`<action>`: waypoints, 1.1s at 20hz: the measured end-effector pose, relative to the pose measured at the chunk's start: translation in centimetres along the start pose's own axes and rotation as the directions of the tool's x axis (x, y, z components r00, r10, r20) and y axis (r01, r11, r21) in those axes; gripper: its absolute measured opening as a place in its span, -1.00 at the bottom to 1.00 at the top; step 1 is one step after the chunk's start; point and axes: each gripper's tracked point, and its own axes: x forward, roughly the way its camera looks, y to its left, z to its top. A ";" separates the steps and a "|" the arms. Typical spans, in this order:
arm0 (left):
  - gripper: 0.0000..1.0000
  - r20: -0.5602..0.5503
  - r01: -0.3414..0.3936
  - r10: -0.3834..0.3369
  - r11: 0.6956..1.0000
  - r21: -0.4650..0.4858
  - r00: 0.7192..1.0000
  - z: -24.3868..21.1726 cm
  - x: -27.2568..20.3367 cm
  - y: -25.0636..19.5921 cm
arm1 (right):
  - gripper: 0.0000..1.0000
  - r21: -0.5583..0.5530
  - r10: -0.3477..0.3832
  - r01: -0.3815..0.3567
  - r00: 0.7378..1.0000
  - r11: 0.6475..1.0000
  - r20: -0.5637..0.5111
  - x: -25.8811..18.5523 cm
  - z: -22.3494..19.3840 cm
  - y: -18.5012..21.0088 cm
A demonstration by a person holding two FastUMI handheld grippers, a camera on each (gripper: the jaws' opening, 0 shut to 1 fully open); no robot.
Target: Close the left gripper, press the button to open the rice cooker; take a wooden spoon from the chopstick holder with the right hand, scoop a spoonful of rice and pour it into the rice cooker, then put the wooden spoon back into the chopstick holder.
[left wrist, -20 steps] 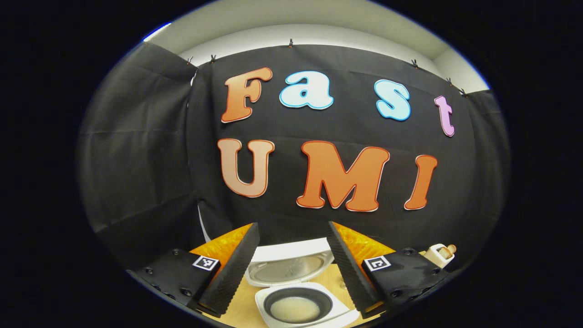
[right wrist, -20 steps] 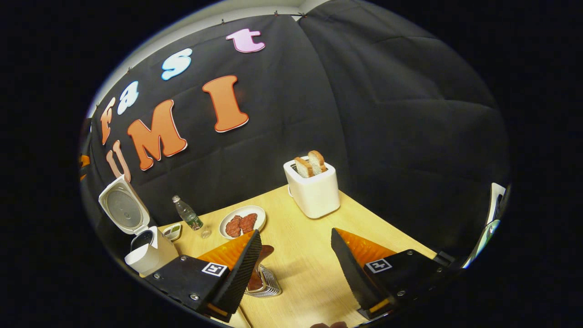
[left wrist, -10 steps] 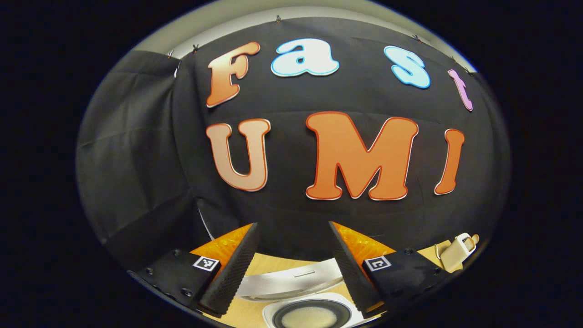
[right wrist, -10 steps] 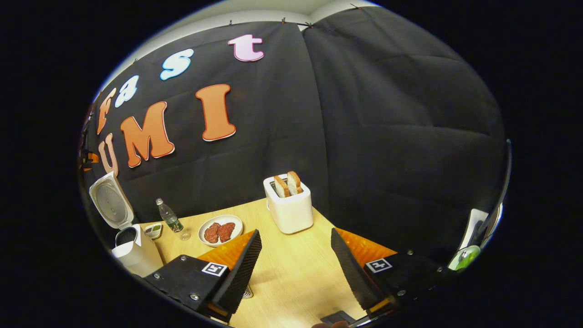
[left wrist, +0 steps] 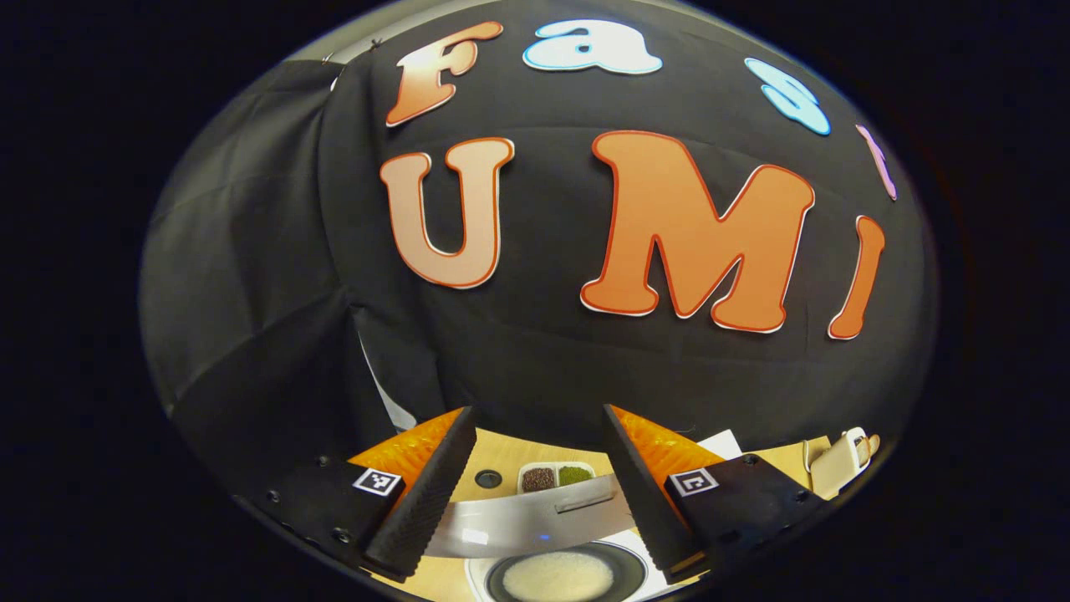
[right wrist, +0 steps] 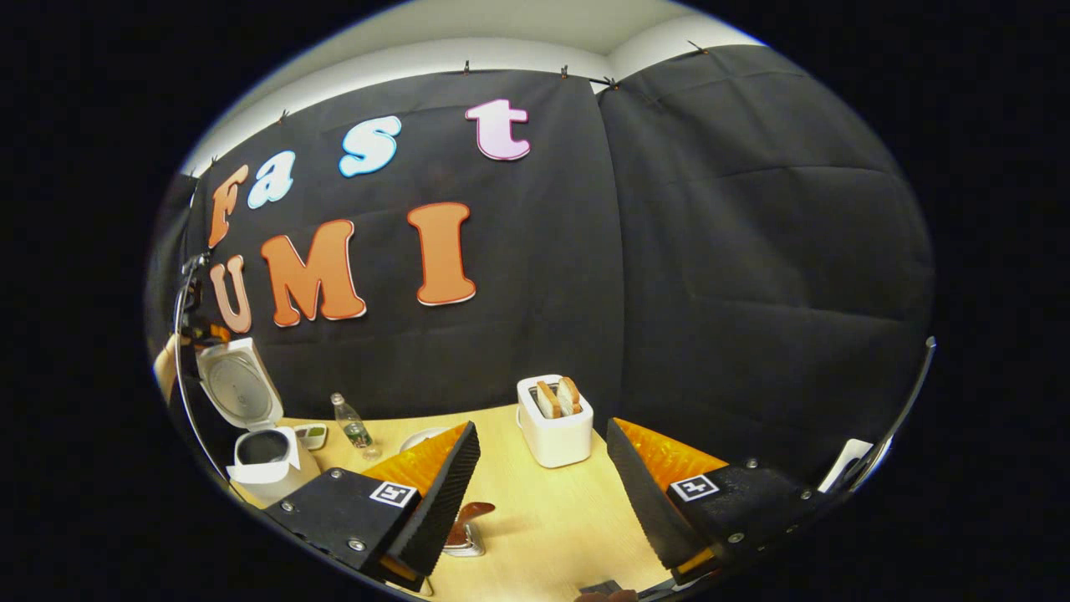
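The rice cooker [right wrist: 266,456] stands at the table's [right wrist: 552,510] far left corner, its lid [right wrist: 238,386] swung upright, so the button press looks done. In the left gripper view, the left gripper [left wrist: 535,485] hangs above the cooker's open pot of rice [left wrist: 558,577], fingers spread wide and empty. The right gripper [right wrist: 542,493] is also wide open and empty, low over the table beside the wooden spoon [right wrist: 462,522] in its metal holder [right wrist: 464,545], probably placed to reach it.

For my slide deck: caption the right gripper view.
Open right gripper above wooden table; rice cooker open, toaster behind.
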 end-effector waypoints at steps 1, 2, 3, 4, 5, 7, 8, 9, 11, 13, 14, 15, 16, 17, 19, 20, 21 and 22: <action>1.00 0.031 0.007 -0.006 1.000 -0.021 0.999 0.3 -0.4 -0.1 | 0.89 0.000 0.014 -0.014 1.000 1.000 0.017 -0.4 0.8 0.6; 1.00 0.024 0.013 -0.013 1.000 -0.011 1.000 0.3 0.1 -0.3 | 0.89 -0.006 0.022 -0.022 0.999 1.000 0.031 -0.7 1.5 1.1; 1.00 0.025 0.019 -0.019 1.000 -0.002 1.000 0.0 -0.2 -0.2 | 0.89 -0.017 0.027 -0.026 0.999 1.000 0.044 -0.9 2.0 1.4; 1.00 0.029 0.025 -0.025 1.000 0.003 0.999 0.0 -0.6 -0.3 | 0.89 -0.025 0.034 -0.032 0.998 0.999 0.056 -1.1 2.8 1.8; 1.00 0.027 0.029 -0.029 1.000 -0.007 0.999 -0.5 -1.4 -0.6 | 0.89 -0.028 0.040 -0.039 0.997 0.999 0.063 -1.2 3.3 2.3; 1.00 0.021 0.040 -0.040 0.999 -0.005 0.999 -1.7 -3.1 -1.2 | 0.89 -0.025 0.068 -0.066 0.994 0.998 0.081 -1.8 4.2 3.6; 1.00 0.015 0.047 -0.047 0.999 -0.007 0.999 -2.2 -3.7 -1.4 | 0.89 -0.026 0.079 -0.077 0.993 0.997 0.089 -2.0 4.5 3.9; 1.00 0.006 0.053 -0.053 0.999 -0.012 0.999 -2.8 -4.4 -1.6 | 0.89 -0.036 0.088 -0.085 0.991 0.996 0.101 -2.2 4.8 4.3; 1.00 -0.012 0.066 -0.066 0.998 -0.018 0.998 -4.1 -5.9 -2.2 | 0.89 -0.068 0.097 -0.089 0.988 0.994 0.121 -2.2 5.2 4.7; 1.00 -0.027 0.076 -0.076 0.997 -0.011 0.997 -5.8 -7.3 -2.8 | 0.89 -0.083 0.118 -0.108 0.985 0.991 0.122 -2.4 5.2 5.2; 1.00 -0.039 0.082 -0.083 0.997 -0.011 0.996 -6.8 -8.1 -3.0 | 0.89 -0.083 0.132 -0.123 0.984 0.989 0.119 -2.5 5.0 5.6; 1.00 -0.056 0.094 -0.095 0.995 -0.012 0.994 -8.0 -8.7 -3.4 | 0.89 -0.081 0.146 -0.137 0.983 0.987 0.116 -2.6 4.9 6.0; 1.00 -0.076 0.104 -0.105 0.994 -0.020 0.992 -9.4 -9.5 -4.0 | 0.89 -0.079 0.158 -0.150 0.981 0.985 0.110 -2.7 4.5 6.1; 1.00 -0.094 0.115 -0.116 0.993 -0.021 0.989 -11.1 -10.0 -4.4 | 0.89 -0.078 0.170 -0.162 0.980 0.984 0.104 -2.8 4.3 6.3; 1.00 -0.142 0.135 -0.137 0.991 -0.026 0.980 -14.5 -10.5 -5.2 | 1.00 -0.081 0.184 -0.177 0.979 0.981 0.082 -2.8 3.3 6.5; 1.00 -0.168 0.134 -0.138 0.990 -0.033 0.976 -16.3 -10.7 -5.4 | 0.89 -0.083 0.191 -0.185 0.979 0.979 0.070 -2.8 2.7 6.5; 1.00 -0.180 0.127 -0.132 0.991 -0.039 0.975 -17.6 -11.0 -5.5 | 0.89 -0.087 0.198 -0.193 0.978 0.977 0.062 -3.0 2.4 6.6; 1.00 -0.177 0.117 -0.120 0.993 -0.026 0.977 -18.6 -11.1 -5.5 | 0.89 -0.091 0.205 -0.200 0.977 0.976 0.054 -3.1 2.0 6.4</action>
